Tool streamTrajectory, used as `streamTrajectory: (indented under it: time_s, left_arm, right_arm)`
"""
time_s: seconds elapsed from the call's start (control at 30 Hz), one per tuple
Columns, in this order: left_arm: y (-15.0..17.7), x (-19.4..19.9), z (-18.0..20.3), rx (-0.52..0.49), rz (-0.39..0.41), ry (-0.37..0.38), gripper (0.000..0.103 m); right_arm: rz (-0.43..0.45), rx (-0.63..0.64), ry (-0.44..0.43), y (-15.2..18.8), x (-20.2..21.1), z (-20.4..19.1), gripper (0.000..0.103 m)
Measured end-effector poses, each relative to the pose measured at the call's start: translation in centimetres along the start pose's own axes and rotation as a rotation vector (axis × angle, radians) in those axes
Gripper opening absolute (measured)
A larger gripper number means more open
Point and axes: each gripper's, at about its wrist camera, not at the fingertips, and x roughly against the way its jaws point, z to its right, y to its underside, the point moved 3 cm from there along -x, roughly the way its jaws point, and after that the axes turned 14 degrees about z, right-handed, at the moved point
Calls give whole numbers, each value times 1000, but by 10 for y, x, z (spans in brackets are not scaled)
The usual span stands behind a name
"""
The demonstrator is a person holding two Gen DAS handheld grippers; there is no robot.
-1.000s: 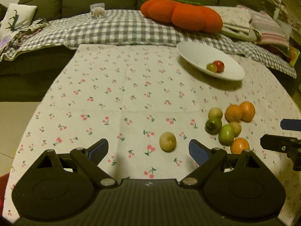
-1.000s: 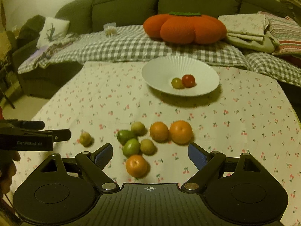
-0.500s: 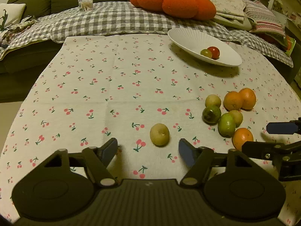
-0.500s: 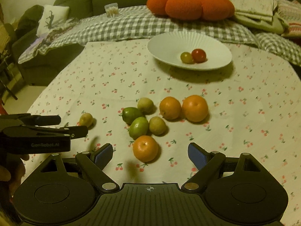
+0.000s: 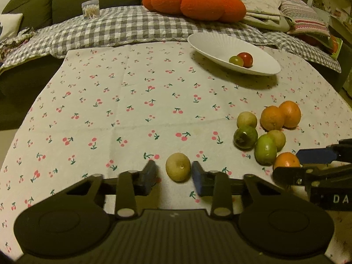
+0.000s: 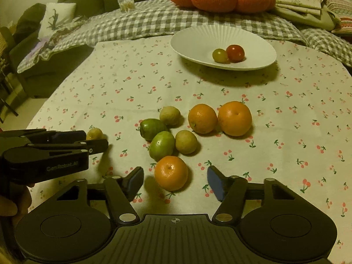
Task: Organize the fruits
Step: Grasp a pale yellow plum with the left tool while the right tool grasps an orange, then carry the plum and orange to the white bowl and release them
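Left wrist view shows a small pale yellow-green fruit lying alone on the cherry-print tablecloth, bracketed by the left gripper, whose jaws stand partly open, one pad just beside each flank, a thin gap visible on the left side and the right pad looking at or near contact; it has no firm hold yet. In the right wrist view the right gripper hangs wide open around the nearest small orange, touching nothing. Behind that orange sits the cluster: two green fruits, two more pale ones, and two larger oranges touching each other. The white plate stands well apart toward the far side of the table, already holding a red fruit and a greenish one. My judgement is that round fruit could squirt forward if the pads close off-centre, and the lone pale one could roll toward the cluster. The right pad closing on the orange may nudge the green fruit just behind it. The two grippers sit near each other, so lifting together risks a knock. Open cloth lies to the left and between cluster and plate; the near table edge is hidden beneath the grippers.
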Motion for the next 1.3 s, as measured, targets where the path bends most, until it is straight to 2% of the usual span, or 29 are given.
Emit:
streamTrajectory:
  time_s: [0.07,0.2,0.67,1.3]
  left_arm:
    - [-1,-1,0,-1,1,2,22]
    - [-1,-1,0,0,0,1,22]
    - [-12,3,0,42,12,9,22]
    - [-43,2,5,87,47,12,22]
  right_arm:
    - [5,6,6,0,-1,0,44]
    - [5,-4,-15,-2,-3,-1,31]
    - [56,7,-18,-12,11,-1,31]
    - [164,-64,17,-41,27,28,31]
